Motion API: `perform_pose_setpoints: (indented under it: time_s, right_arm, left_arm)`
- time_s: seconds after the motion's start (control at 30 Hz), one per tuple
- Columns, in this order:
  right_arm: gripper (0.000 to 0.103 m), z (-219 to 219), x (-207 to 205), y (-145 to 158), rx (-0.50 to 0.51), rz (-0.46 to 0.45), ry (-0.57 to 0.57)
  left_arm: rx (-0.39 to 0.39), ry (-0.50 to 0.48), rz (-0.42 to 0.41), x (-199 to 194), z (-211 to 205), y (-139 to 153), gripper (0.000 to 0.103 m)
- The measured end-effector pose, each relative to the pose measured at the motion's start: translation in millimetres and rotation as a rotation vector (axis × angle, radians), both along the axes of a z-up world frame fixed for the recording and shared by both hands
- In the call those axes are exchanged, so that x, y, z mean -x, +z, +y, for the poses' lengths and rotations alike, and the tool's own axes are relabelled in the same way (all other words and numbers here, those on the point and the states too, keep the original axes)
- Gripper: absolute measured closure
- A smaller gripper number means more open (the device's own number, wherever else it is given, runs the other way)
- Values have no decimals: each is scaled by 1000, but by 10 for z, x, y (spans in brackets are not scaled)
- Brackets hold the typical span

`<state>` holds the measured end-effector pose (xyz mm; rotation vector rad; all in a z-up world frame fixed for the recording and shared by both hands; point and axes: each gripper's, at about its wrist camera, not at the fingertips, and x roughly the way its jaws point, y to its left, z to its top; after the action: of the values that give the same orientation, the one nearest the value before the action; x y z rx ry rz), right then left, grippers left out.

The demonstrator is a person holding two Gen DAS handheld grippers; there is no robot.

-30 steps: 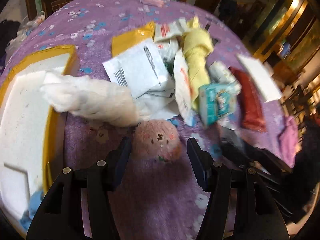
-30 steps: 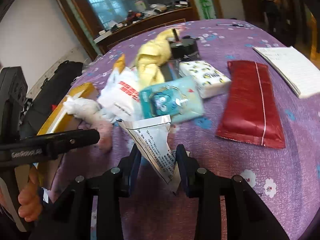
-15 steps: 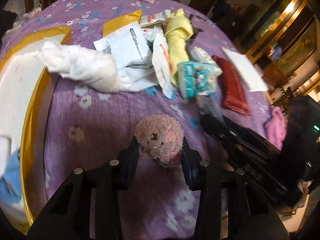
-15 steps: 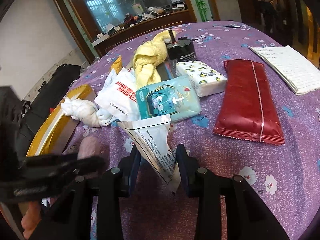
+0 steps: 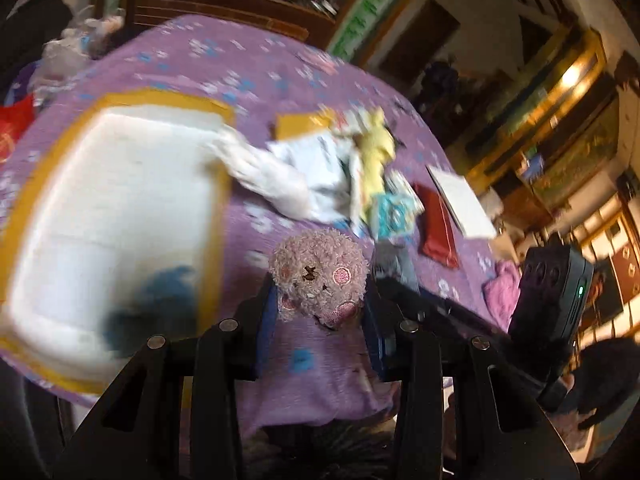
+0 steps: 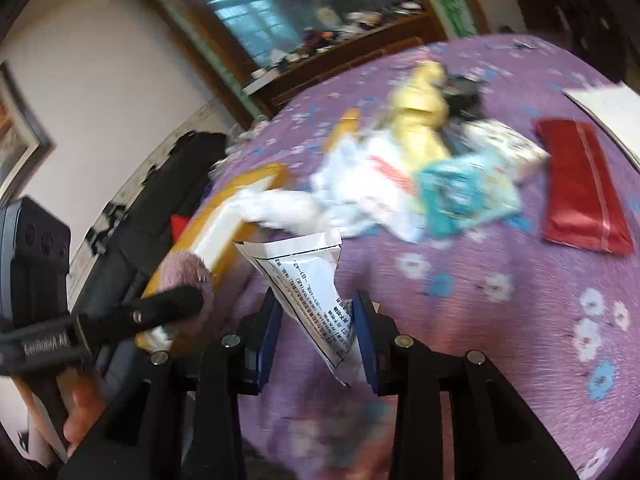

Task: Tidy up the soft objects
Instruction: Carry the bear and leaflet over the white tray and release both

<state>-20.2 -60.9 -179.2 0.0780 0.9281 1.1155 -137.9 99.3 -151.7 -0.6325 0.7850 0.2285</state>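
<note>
Left hand-held gripper (image 5: pixel 320 312) clamping pink plush toy (image 5: pixel 318 276), right hand-held gripper (image 6: pixel 316 320) clamping white printed sachet (image 6: pixel 310 284), print unreadable

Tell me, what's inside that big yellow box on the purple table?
The yellow box has a white lining and something blue near its close end. The picture is blurred, so what the blue thing is cannot be told.

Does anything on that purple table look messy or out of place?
Yes. The white plush toy lies half over the yellow-rimmed tray's edge instead of inside it, and packets and a yellow cloth sit in a jumbled heap mid-table.
</note>
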Motion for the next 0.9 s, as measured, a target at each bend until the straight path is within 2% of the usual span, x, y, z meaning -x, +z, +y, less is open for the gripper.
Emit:
perform_pose_setpoints:
  time_s: [0.13,0.23,0.33,0.47,0.5,0.67,0.77,0.9]
  right_arm:
    - [67,319,237,86,24,-28,91]
    - [67,583,371,128,38,-55,155]
    - [67,798,451,149,56,-75,189]
    - [67,1016,552,223,91,-163,206]
    - [67,1055,571,205,96,-157,215]
    - [67,925,582,83,91,-124,210]
    - [67,736,574,-43,95,-88,188]
    - [67,578,524,-52,79,-70,165]
  left_arm:
    - [-35,112,-27,386,321,131,65]
    - [-1,197,-16,581,604,23,65]
    - [73,223,-19,651,808,-44,65]
    - [69,209,3,533,842,-67,65]
    - [83,196,-2,482,817,-82,65]
    - [98,151,-19,427,648,-133,65]
    - [77,132,-14,427,492,-160,65]
    - [33,172,-14,446,404,-148,65]
